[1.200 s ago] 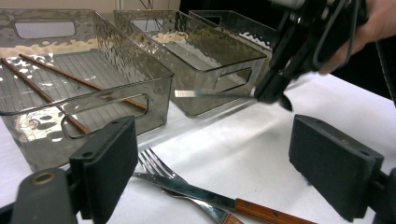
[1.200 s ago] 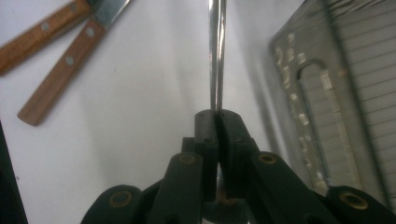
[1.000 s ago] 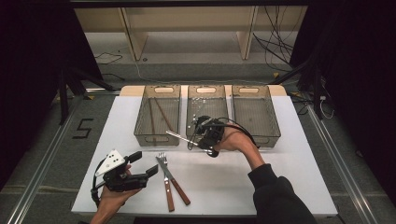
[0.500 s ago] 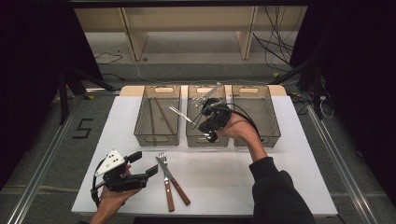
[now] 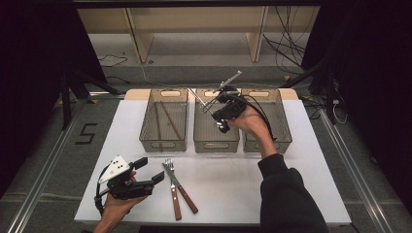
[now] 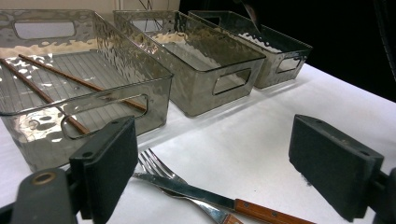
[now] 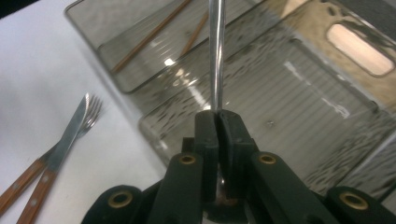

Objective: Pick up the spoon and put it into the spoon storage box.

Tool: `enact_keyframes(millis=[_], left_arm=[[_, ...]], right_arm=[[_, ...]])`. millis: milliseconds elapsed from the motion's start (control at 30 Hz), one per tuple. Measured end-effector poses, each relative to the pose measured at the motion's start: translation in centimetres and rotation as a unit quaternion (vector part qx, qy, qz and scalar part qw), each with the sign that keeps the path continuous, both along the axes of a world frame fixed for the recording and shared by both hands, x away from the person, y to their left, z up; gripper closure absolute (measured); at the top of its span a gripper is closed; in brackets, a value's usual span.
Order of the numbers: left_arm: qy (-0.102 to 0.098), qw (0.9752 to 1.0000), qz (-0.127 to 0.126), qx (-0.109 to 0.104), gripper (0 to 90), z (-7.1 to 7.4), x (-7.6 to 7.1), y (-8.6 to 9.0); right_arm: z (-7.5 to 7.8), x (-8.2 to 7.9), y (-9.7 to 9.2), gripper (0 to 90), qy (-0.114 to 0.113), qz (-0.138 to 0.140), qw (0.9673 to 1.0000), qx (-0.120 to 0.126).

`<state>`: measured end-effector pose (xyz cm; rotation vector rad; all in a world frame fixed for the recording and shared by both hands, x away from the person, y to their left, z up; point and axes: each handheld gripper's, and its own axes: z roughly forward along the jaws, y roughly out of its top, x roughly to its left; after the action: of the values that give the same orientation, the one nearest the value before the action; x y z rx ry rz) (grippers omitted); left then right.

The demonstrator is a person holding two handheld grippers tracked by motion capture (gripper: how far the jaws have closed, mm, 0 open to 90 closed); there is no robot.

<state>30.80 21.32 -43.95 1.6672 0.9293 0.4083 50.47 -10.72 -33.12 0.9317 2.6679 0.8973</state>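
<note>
The right gripper (image 7: 218, 122) clamps a slim, shiny metal utensil handle (image 7: 215, 56) above the middle bin (image 7: 327, 126).

My high view looks forward and down over the whole white table (image 5: 291, 160). My left gripper view sits low, facing the three bins (image 6: 205, 65). My right gripper view looks closely down; both share the fork (image 7: 91, 109).

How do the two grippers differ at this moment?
The left gripper is open with nothing between its jaws; the right gripper is shut on a silver utensil. The left sits low by the fork; the right is raised over the middle bin. Both are hand-held.
</note>
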Motion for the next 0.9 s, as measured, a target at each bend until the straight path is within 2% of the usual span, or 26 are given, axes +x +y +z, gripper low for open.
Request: enact_keyframes(millis=[100,333,433,667,900], left_arm=[[0.0,1.0,0.0,0.0,15.1,0.0,0.0,0.0],[0.0,1.0,0.0,0.0,15.1,0.0,0.0,0.0],[-0.001,1.0,0.001,-0.001,15.1,0.0,0.0,0.1],[-0.001,1.0,0.002,-0.002,15.1,0.0,0.0,0.1],[-0.001,1.0,0.0,0.0,15.1,0.0,0.0,0.1]], right_arm=[[-0.2,0.9,-0.4,87.1,-0.002,-0.024,0.9996,0.015],[-0.7,1.9,-0.7,87.1,0.002,-0.049,0.9985,0.024],[-1.0,2.3,-0.8,87.0,0.007,-0.067,0.9974,0.024],[-1.6,2.9,-0.9,87.0,0.018,-0.087,0.9956,0.031],[-2.9,3.4,-1.1,86.9,0.028,-0.11,0.9931,0.03]])
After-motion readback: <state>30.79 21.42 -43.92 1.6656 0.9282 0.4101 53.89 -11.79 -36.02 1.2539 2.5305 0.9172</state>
